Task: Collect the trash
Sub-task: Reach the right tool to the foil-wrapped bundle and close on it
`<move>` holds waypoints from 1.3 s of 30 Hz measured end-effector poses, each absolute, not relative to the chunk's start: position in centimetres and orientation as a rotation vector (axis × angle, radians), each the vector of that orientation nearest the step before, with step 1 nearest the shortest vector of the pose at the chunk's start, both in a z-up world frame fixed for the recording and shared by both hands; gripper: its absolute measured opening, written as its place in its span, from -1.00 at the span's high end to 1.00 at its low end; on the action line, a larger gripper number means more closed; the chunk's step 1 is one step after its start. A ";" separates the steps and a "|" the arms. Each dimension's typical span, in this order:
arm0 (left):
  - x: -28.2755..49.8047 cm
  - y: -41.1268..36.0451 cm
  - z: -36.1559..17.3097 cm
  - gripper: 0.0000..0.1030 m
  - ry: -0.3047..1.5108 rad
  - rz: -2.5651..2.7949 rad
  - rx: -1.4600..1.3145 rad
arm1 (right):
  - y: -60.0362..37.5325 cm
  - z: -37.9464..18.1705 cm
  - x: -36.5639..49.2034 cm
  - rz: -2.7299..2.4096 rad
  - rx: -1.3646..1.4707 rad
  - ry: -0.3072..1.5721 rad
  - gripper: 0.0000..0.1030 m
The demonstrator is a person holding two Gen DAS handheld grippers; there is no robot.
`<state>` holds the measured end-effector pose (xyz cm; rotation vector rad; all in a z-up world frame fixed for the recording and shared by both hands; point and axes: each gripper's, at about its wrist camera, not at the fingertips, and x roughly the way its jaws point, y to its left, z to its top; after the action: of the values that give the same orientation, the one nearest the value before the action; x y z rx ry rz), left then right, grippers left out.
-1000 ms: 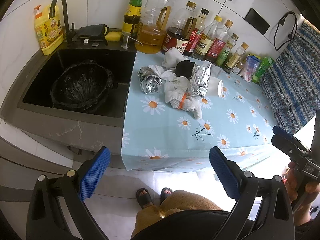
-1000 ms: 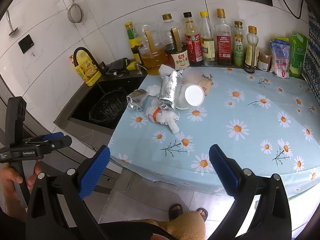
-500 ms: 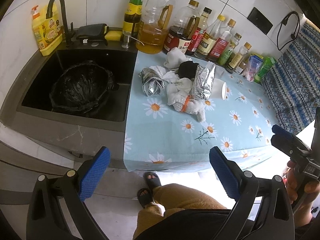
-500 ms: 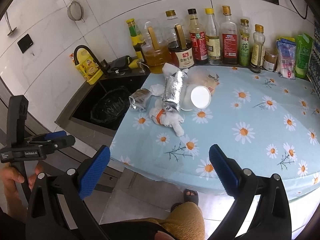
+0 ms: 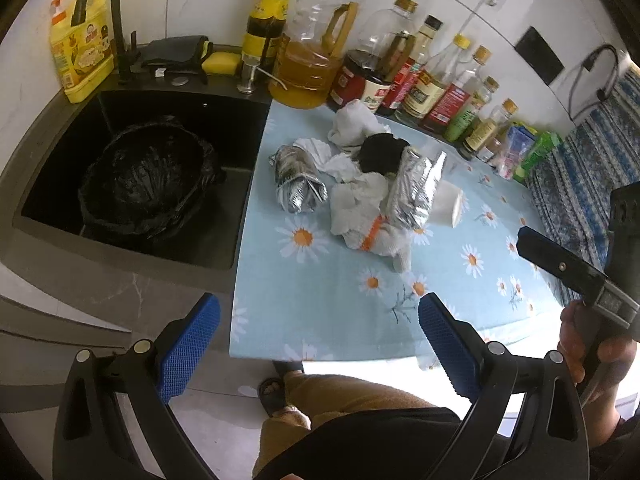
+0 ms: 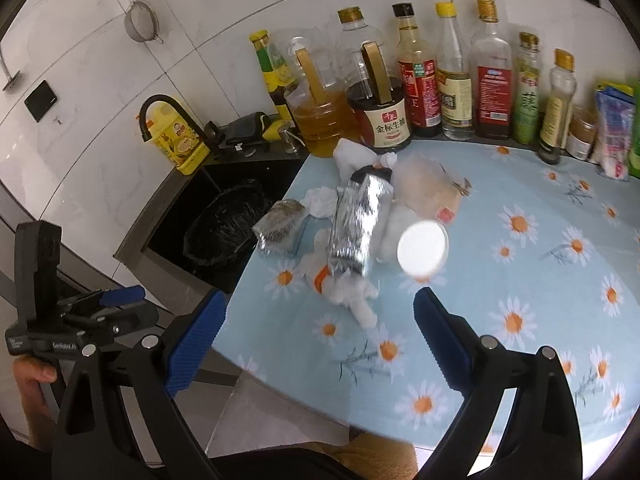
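We see daisy cloth (image 5: 340,300); sink (image 5: 224,120) left with black bag (image 5: 144,184). Trash pile (image 5: 360,196) mid-cloth: foil packs, tissues, cup. Left gripper (image 5: 318,332) spread, empty. Right gripper (image 6: 318,330) wide, closing, empty.

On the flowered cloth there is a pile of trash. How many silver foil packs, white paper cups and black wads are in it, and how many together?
silver foil packs: 2
white paper cup: 1
black wad: 1
Total: 4
The white tissues are too tangled to count.
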<state>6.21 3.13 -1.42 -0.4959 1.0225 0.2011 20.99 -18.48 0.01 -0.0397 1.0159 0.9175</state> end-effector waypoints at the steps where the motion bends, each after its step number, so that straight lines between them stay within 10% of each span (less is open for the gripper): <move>1: 6.6 3.3 -1.6 -0.87 1.026 0.208 -0.504 | -18.1 -0.1 21.6 0.918 -0.045 1.019 -0.78; 39: 11.0 5.7 -4.4 -0.87 1.060 0.359 -0.602 | -10.1 -7.2 30.9 0.974 -0.178 1.157 0.04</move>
<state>11.03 5.67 -4.43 -0.6015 1.0599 0.3591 30.91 -10.10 -7.22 -0.1779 1.1572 0.9738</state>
